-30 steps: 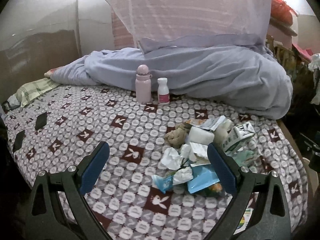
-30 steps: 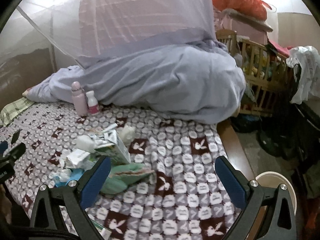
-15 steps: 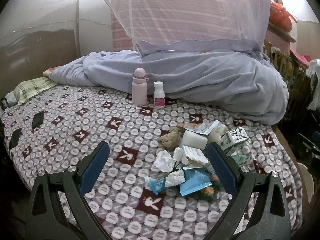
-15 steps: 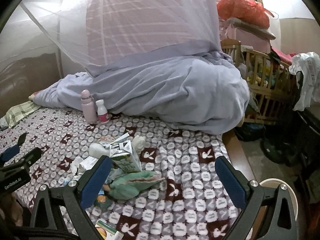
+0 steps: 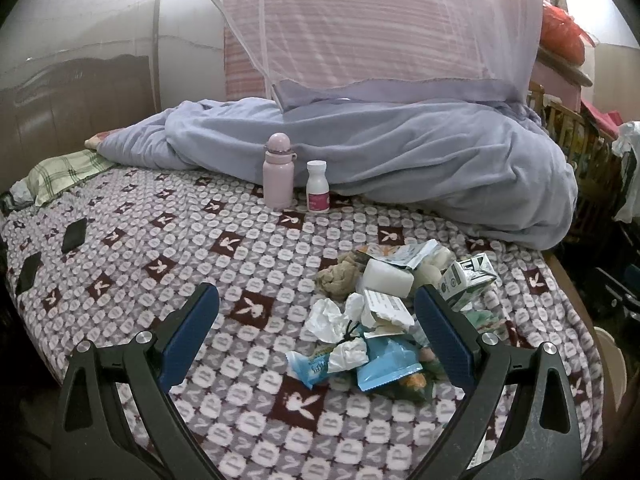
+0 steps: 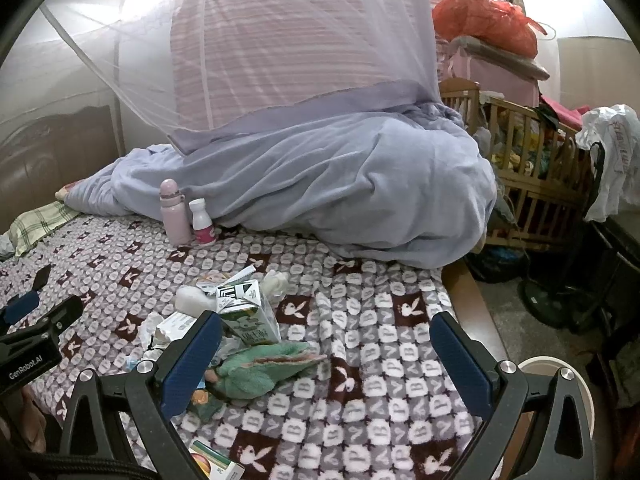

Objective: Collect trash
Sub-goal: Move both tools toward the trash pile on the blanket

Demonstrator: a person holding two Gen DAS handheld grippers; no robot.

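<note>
A heap of trash (image 5: 380, 312) lies on the patterned bed cover: crumpled tissues (image 5: 332, 320), blue wrappers (image 5: 384, 368), a white block (image 5: 386, 280), a green-white carton (image 5: 468, 276). My left gripper (image 5: 316, 336) is open and empty, held above the near side of the heap. In the right wrist view the carton (image 6: 248, 308) stands upright behind a green cloth piece (image 6: 260, 368). My right gripper (image 6: 326, 360) is open and empty, to the right of the heap. The left gripper shows at that view's left edge (image 6: 36, 336).
A pink bottle (image 5: 277, 172) and a small white bottle (image 5: 317, 186) stand by a bunched blue blanket (image 5: 400, 160). A white bin rim (image 6: 560, 372) shows on the floor beyond the bed's right edge. A wooden crib (image 6: 520, 160) stands at the right. Mosquito net hangs behind.
Both grippers have drawn back and risen from the bed; the heap looks smaller and lower in both views. Both stay open. The trash has not moved.
</note>
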